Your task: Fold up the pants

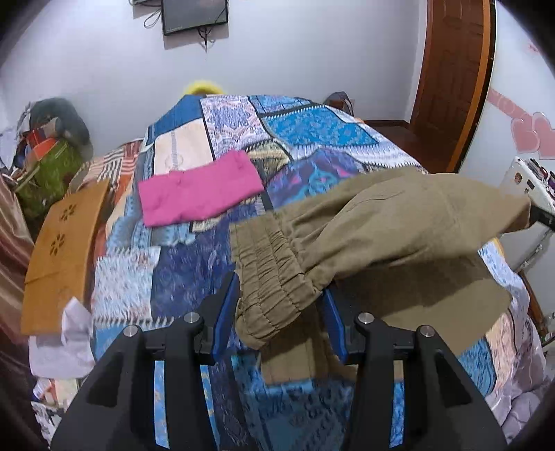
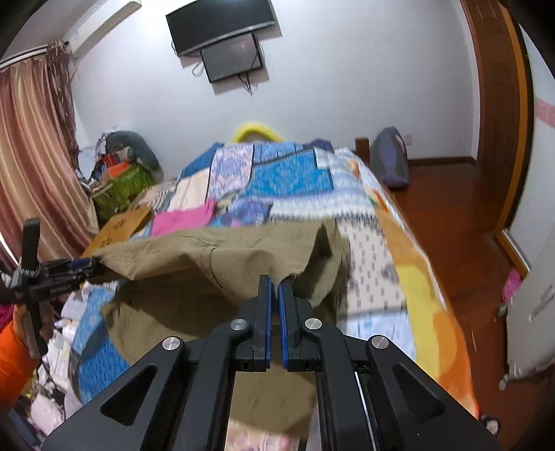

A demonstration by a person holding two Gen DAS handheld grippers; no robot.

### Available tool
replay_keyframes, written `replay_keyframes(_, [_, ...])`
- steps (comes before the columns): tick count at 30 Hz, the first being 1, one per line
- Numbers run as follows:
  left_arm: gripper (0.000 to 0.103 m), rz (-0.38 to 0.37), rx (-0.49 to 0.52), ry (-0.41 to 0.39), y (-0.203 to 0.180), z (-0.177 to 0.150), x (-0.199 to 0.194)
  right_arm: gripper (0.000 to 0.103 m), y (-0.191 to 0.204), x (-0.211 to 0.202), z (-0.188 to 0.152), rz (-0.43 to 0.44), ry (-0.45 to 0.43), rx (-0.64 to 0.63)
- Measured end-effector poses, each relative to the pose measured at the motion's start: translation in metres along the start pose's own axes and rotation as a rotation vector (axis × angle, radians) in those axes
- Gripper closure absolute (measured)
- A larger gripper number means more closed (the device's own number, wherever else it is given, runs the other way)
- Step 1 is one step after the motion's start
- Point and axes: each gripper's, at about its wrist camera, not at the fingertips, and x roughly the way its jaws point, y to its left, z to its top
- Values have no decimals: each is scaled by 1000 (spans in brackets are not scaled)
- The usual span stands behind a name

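Under both your hands lies the bed (image 1: 194, 277), covered by a patchwork quilt in blues, whites and orange, running away from you toward the far white wall, where two dark screens (image 2: 222, 31) hang one under the other. The olive-khaki pants (image 1: 399, 222) are stretched in the air above the near part of the bed, spanning from one of your tools to the other, and a lower layer of the same fabric droops down onto the quilt beneath. Your left gripper (image 1: 277, 315) has its blue pads either side of the gathered elastic waistband; the jaws stand partly apart with the bunched band filling the space between them, so it is clamped on the pants. Your right gripper (image 2: 274, 301) has its jaws pressed together, with only a thin edge of the pants' cloth pinched at their tips, and from there the fabric runs left to the other tool at the frame's edge. To the left of the bed a striped curtain (image 2: 31, 138) hangs by the wall, with a heap of bags and clutter beyond it. A mustard-coloured folded cloth (image 1: 62, 256) with cut-out flower shapes lies at the bed's left edge. Farther up the quilt, well apart from the pants, lies a folded pink garment (image 1: 197, 194), flat and neatly squared.
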Motion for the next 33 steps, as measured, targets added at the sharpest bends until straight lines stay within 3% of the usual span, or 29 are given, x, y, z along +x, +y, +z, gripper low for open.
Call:
replay_keyframes(12, [57, -9, 11, 36, 3, -42, -17, 95, 0, -3, -64, -35, 123, -5])
replay_keyframes(20, [56, -5, 11, -24, 10, -34, -46, 94, 8, -21, -75, -57, 133, -21])
replay_keyframes(22, [56, -2, 49, -24, 3, -30, -47, 90, 14, -22, -71, -38, 129, -23])
replay_keyframes(27, [51, 10, 179, 31, -27, -32, -31, 62, 41, -17, -63, 11, 108, -62])
replay_keyframes(31, [32, 65, 315, 51, -55, -40, -15, 57, 67, -2, -61, 56, 122, -113])
replay_keyframes(33, [31, 97, 367, 50, -65, -42, -8, 47, 76, 5, -62, 70, 129, -127])
